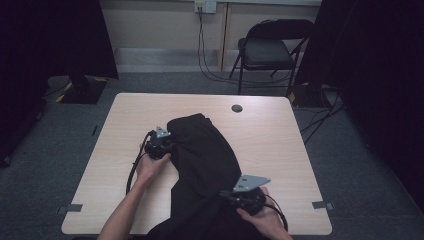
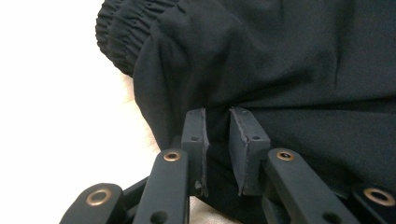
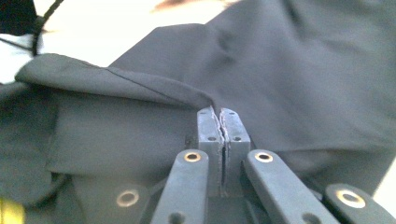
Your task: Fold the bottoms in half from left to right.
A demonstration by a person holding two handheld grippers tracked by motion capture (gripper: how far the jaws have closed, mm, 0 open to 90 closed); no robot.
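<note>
The garment (image 1: 205,160) lies down the middle of the table (image 1: 280,150), from mid-table to your edge, so you cannot cross there without meeting cloth. You have open tabletop to the left of your left gripper (image 1: 160,145) and a wider stretch to the right of the cloth, up to the far right corner. The far strip is free too, apart from the small round port (image 1: 237,108). Your right gripper (image 1: 247,197) sits at the near edge, tight against the cloth. Beyond the table, a chair (image 1: 267,50) stands well apart.
</note>
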